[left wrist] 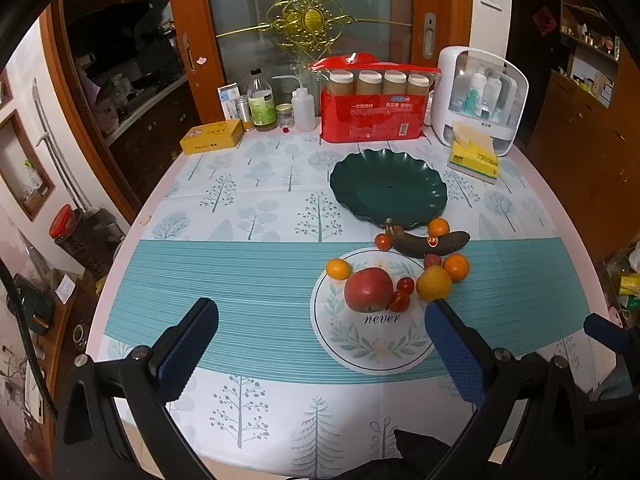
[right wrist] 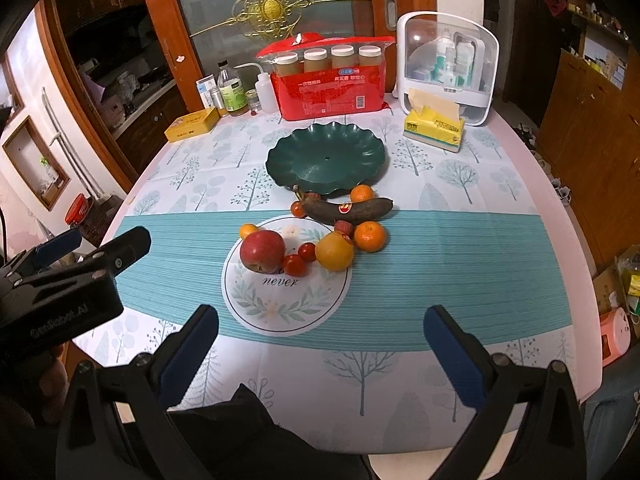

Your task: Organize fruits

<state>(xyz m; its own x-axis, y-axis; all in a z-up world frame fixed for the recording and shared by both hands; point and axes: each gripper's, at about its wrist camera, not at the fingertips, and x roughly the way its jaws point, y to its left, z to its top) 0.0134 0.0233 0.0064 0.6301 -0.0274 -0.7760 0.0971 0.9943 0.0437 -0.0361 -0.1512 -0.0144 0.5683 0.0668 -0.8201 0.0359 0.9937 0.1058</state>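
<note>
Left gripper: black frame with blue ribbed pads, jaws spread wide, nothing between them; it hovers above the near part of the table, and its right pad overlaps the mat's near right rim in the left wrist view.
Right gripper: same build, jaws likewise spread and bare, held above the near edge, to the right of the left gripper.
Round white mat: printed with leaves and the word "never", flat on the teal stripe of the tree-patterned tablecloth.
Red apple: on the mat, near its middle.
Two red cherry tomatoes: touching each other, just right of the apple.
Large yellow-orange citrus: on the mat's right rim.
Small orange mandarin: on the mat's far left rim.
Another mandarin: off the mat, beside the large citrus.
Dark overripe banana: stickered, lying between mat and plate, with a tomato at its stem and a third mandarin behind it.
Dark green scalloped plate: beyond the fruit, holding nothing.
Yellow tissue pack: right of the plate.
</note>
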